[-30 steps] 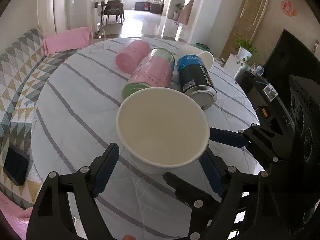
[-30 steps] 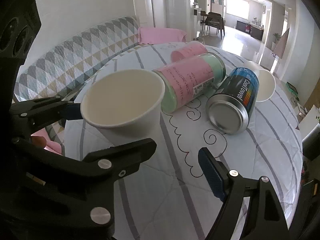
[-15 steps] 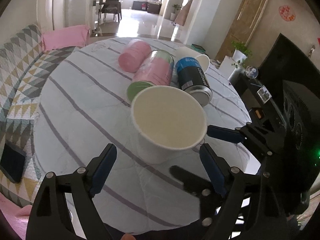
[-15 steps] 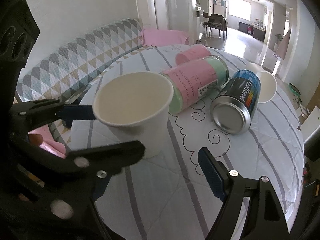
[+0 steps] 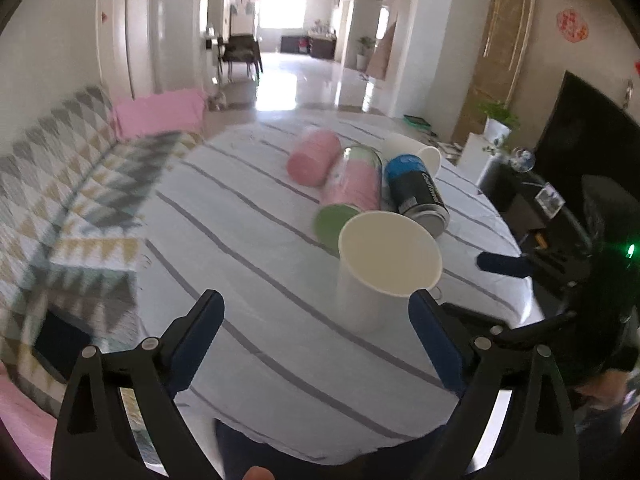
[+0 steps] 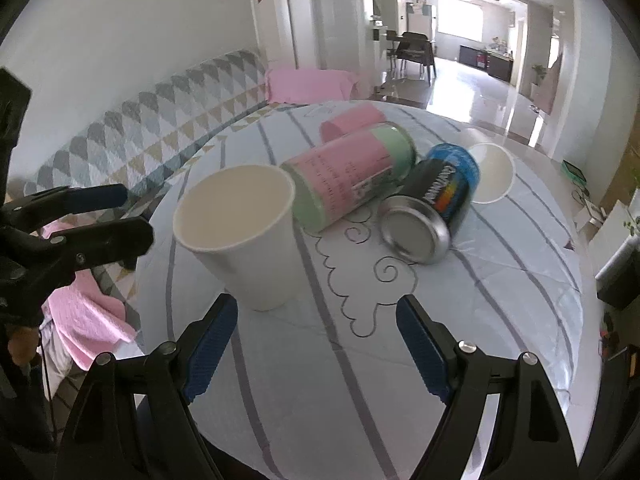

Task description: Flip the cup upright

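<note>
Cup (image 6: 240, 232) upright on table (image 6: 500, 300), ahead-left of spread, empty right gripper (image 6: 316, 344); left gripper (image 5: 316, 336) likewise released.

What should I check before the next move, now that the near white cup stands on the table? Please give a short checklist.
1. White paper cup upright, mouth up: ok.
2. Cup free of both tools, jaws apart on the left gripper and the right gripper: ok.
3. Cup base flat on the striped tablecloth: ok, it looks settled.
4. Gap between the cup and the lying pink-green can: cannot tell, they look very close.
5. Second white cup behind the blue can upright: not ok, it lies on its side.
</note>
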Demonstrator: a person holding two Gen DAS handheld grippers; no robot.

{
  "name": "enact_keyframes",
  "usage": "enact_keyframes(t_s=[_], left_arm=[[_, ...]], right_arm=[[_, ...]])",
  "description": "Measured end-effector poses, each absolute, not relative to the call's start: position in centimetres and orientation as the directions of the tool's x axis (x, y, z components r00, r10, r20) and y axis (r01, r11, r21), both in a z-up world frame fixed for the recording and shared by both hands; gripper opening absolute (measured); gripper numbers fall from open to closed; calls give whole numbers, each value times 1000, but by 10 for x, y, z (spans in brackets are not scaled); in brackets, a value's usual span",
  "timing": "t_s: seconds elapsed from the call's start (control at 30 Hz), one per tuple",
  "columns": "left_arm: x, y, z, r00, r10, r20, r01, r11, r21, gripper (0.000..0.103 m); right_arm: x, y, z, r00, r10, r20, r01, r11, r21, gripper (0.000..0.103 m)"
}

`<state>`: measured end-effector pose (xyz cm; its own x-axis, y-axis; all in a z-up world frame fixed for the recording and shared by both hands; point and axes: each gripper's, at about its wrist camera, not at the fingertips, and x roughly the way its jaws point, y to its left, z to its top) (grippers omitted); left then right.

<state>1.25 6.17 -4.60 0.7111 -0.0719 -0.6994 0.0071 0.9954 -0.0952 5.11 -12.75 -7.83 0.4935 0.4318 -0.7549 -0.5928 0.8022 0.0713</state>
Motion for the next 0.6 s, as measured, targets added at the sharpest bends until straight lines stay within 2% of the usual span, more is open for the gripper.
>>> enact_keyframes(t_s=[0.27,0.4,0.6], left_arm=[[-4,21,-34,768,39,-640,25,995,92,98],[-6,3,-33,779,15,-627,54,994,90,98],[-10,-2,-24,816,64,-575,-13,996,92,98]], right_arm=[[46,-152,-57,566,396,-723,-488,868,93,83],[47,-166,-48,603,390,-696,-441,890,117,83],[44,-181,-36,640,395,-659,-405,902,148,83]])
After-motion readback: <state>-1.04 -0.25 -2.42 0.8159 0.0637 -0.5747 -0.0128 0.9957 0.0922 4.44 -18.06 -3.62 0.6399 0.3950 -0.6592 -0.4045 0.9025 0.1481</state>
